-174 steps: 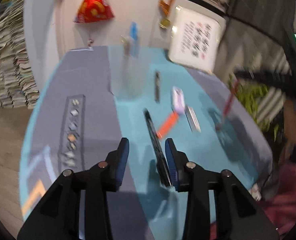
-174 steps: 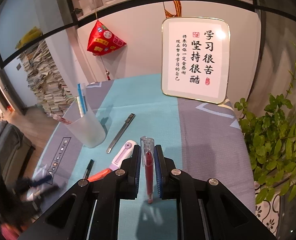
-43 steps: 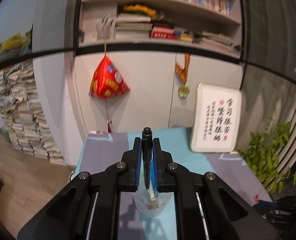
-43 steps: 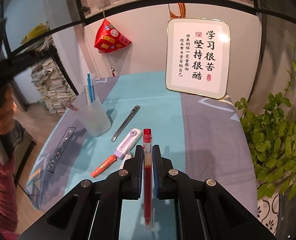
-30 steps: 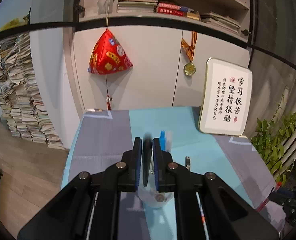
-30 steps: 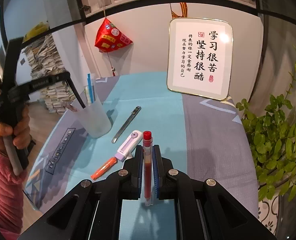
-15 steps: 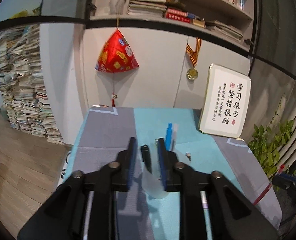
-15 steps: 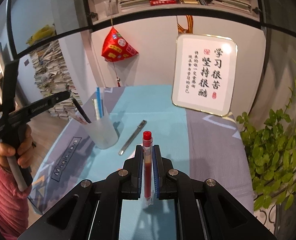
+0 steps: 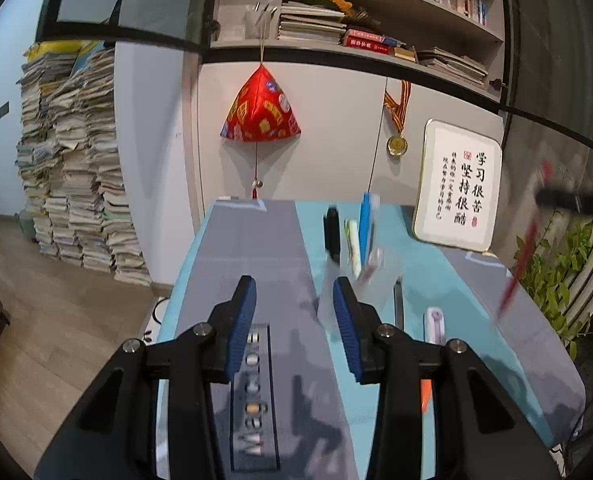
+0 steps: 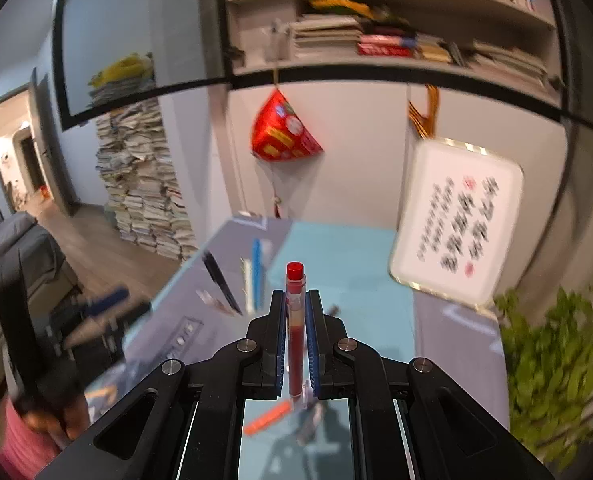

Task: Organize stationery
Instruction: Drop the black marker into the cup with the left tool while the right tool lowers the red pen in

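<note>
Cup (image 9: pixel 356 292): black pen (image 9: pixel 331 236), blue pen (image 9: pixel 364 224) in. Left hand-held gripper (image 9: pixel 294 328) released, empty, before cup. Right hand-held gripper (image 10: pixel 296 332) grasping red pen (image 10: pixel 295 320), high, short of cup. Orange marker (image 10: pixel 266 416), corrector (image 9: pixel 434 324) left on worktop (image 9: pixel 256 248).

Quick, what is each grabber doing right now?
Left gripper: open, holding nothing.
Right gripper: shut on the red pen.

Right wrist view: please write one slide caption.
Right tongs shut on an upright red gel pen above the teal-grey table.
</note>
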### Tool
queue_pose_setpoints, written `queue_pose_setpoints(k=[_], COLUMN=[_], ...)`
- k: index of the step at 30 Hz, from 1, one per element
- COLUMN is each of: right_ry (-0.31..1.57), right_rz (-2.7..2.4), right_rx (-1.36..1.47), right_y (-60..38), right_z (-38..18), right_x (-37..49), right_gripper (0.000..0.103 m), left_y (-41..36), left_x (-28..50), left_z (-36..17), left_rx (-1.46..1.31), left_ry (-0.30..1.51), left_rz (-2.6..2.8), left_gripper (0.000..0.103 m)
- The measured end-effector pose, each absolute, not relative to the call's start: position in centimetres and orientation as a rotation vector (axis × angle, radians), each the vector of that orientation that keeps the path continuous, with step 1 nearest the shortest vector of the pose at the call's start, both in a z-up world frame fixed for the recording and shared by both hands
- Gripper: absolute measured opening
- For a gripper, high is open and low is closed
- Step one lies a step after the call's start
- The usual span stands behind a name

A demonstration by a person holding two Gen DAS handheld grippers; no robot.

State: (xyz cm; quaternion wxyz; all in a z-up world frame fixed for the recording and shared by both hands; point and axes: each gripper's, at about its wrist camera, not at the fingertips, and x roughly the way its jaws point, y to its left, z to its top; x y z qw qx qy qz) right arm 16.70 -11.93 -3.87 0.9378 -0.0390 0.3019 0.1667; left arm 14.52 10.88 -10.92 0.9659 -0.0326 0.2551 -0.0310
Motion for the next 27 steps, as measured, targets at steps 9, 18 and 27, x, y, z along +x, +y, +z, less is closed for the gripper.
queue_pose_setpoints(k=[9,18,27], right_ry=[0.559,0.616,0.673], right_rz=[0.41,0.408,0.41], right_rx=[-0.118,-0.155,-0.151], right_y=[-6.5,-2.3,-1.2], right_z=[-1.5,-3.5,-5.8], right_x=[19.9,24.1,26.5], right_gripper=[0.01,0.01,0.01], left_y=[11.8,12.3,12.6], left_x=[13.0,13.0,13.7], left_z=[-12.5,-13.5,-14.4], left_rx=[-0.103,-0.114,-0.12], left_ry=[0.551,0.569,0.593], left_rz=[-0.069,-0.061,-0.065], left_gripper=[0.043,0.045,0.045])
